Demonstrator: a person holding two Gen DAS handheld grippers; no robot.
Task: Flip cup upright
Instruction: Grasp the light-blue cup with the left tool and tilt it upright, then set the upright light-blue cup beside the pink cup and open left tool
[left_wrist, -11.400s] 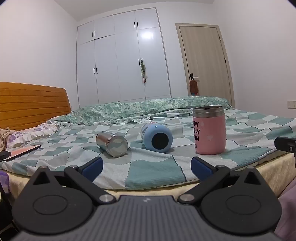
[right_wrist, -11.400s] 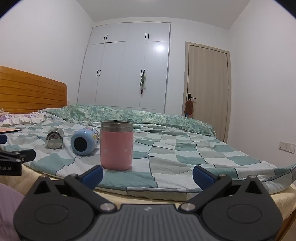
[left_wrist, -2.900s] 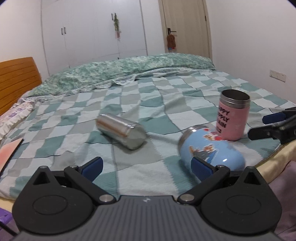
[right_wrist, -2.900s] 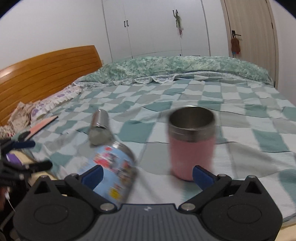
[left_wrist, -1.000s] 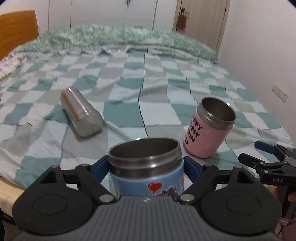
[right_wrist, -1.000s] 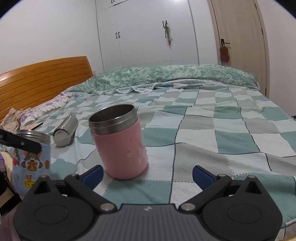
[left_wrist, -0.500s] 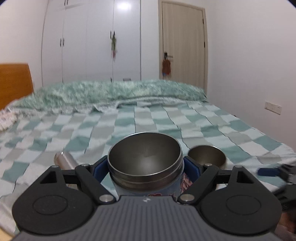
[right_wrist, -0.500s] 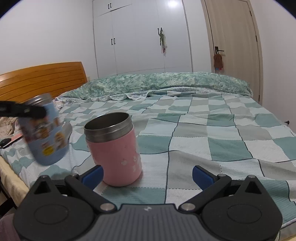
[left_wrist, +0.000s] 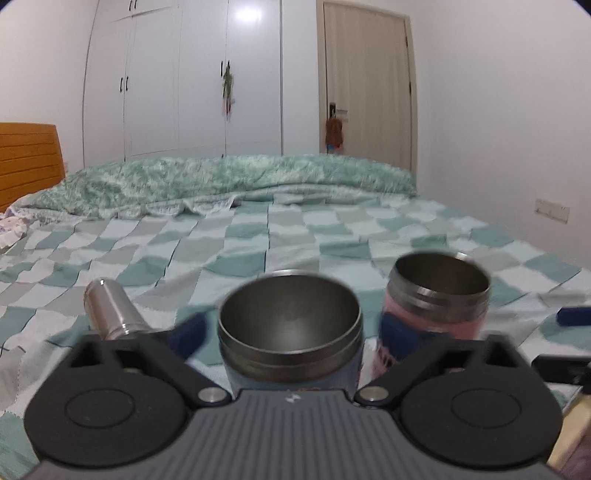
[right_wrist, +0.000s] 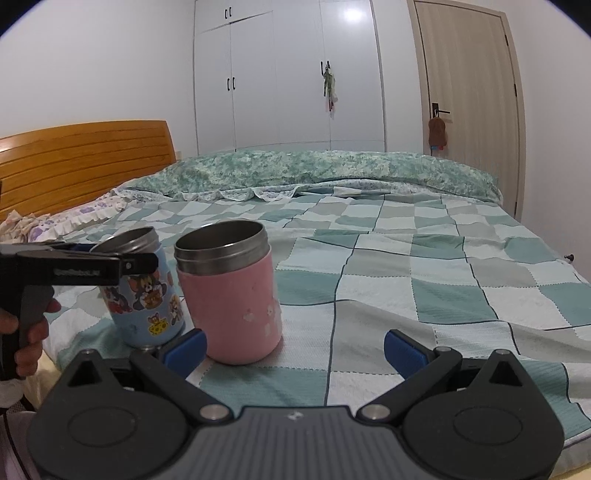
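Observation:
The blue cartoon cup (left_wrist: 290, 343) stands upright, mouth up, on the checked bedspread between my left gripper's fingers (left_wrist: 291, 336). The blue pads have spread away from its sides, so the left gripper is open around it. In the right wrist view the blue cup (right_wrist: 142, 295) stands just left of the pink cup (right_wrist: 231, 291), slightly tilted, with the left gripper (right_wrist: 77, 266) at its rim. My right gripper (right_wrist: 293, 350) is open and empty in front of the pink cup.
The pink cup (left_wrist: 437, 299) stands upright right of the blue one. A steel cup (left_wrist: 110, 310) lies on its side to the left. The bed edge (left_wrist: 569, 435) is near at the right. A folded quilt (right_wrist: 332, 173) lies at the far side.
The left gripper brought the blue cup down onto the bed beside the pink cup, and its fingers opened off the cup. The right gripper stayed nearly still.

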